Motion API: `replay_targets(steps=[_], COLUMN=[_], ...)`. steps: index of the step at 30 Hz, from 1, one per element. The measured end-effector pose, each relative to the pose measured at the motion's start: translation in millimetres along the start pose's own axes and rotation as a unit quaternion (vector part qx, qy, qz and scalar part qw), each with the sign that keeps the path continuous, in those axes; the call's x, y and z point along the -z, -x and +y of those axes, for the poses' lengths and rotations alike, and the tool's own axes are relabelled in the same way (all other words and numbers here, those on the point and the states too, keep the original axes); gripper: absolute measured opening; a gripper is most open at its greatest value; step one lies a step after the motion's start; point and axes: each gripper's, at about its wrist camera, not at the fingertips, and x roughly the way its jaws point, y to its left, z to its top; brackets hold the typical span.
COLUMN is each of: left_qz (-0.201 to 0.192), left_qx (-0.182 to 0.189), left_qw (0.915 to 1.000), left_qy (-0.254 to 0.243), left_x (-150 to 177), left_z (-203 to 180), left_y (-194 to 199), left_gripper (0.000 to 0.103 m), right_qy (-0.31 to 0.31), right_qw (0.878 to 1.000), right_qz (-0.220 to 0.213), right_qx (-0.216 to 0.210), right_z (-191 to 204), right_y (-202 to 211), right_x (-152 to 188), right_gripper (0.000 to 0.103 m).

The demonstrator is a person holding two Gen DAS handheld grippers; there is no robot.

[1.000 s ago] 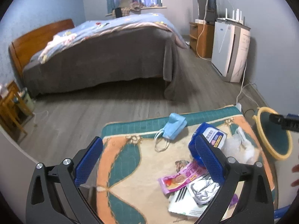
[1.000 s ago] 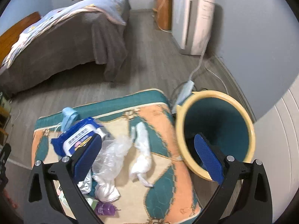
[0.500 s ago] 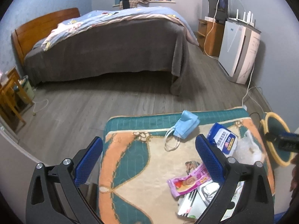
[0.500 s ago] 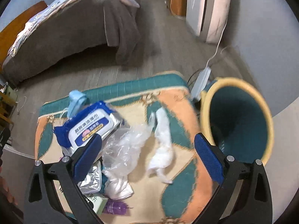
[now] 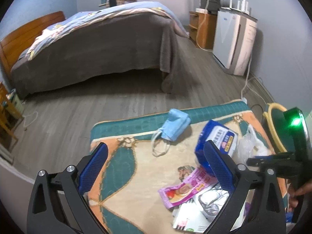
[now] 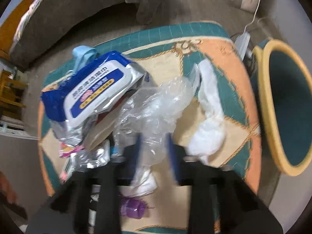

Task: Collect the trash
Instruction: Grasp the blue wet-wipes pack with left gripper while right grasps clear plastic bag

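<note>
Trash lies on a patterned rug: a blue face mask, a blue wet-wipes pack, a pink wrapper, silver foil, a clear plastic bag, white tissue and a purple cap. A yellow-rimmed teal bin stands at the rug's right edge. My right gripper points steeply down, its jaws closing, with the crumpled bag pinched between the blurred fingers. My left gripper hovers open above the rug with nothing between its fingers.
A bed with a grey cover fills the far side of the wood floor. A white appliance and a wooden cabinet line the right wall. A power strip with its cable lies behind the bin. Wooden furniture stands at the left.
My right gripper dropped onto the pile, tipped downward, and its jaws went from wide apart to narrow around the clear bag. It now shows at the right of the left wrist view.
</note>
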Motion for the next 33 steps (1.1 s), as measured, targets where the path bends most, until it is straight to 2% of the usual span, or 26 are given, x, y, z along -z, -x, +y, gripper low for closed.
replay_targets(steps=[4, 11, 19, 22, 26, 29, 32, 33], left_qz=[0.003, 0.032, 0.075, 0.104, 0.117, 0.12, 0.127, 0.129], left_qx=[0.017, 0.044, 0.077, 0.076, 0.076, 0.08, 0.101, 0.106], left_qw=[0.9996, 0.9966, 0.9896, 0.9852, 0.979, 0.9765, 0.9737, 0.9725], left_qy=[-0.021, -0.063, -0.096, -0.113, -0.148, -0.16, -0.16, -0.162], left_x=[-2.7, -9.7, -13.4, -6.2, 5.7, 9.4, 11.5, 12.5], left_z=[-19.9, -59.5, -92.6, -102.5, -113.7, -115.1, -113.9, -114.0], left_y=[-6.7, -41.0, -86.9, -101.2, -107.8, -107.0, -104.8, -103.5], left_gripper=[0.098, 0.098, 0.098, 0.098, 0.098, 0.095, 0.082, 0.073], right_qy=[0.032, 0.044, 0.025, 0.018, 0.023, 0.03, 0.034, 0.036], right_qw=[0.999, 0.992, 0.994, 0.994, 0.995, 0.995, 0.994, 0.994], right_qz=[-0.038, -0.112, -0.107, -0.105, -0.098, -0.099, -0.099, -0.1], right_qx=[0.015, 0.023, 0.016, 0.009, 0.006, 0.007, 0.007, 0.007], right_z=[3.4, -12.3, -47.2, -52.8, -52.2, -50.3, -49.0, -48.4], right_y=[26.9, 74.0, 72.6, 74.2, 71.3, 71.5, 72.5, 72.9], right_x=[1.3, -11.1, -24.4, -24.7, -23.3, -23.1, -22.3, -22.1], right_gripper=[0.01, 0.009, 0.009, 0.009, 0.009, 0.009, 0.009, 0.009])
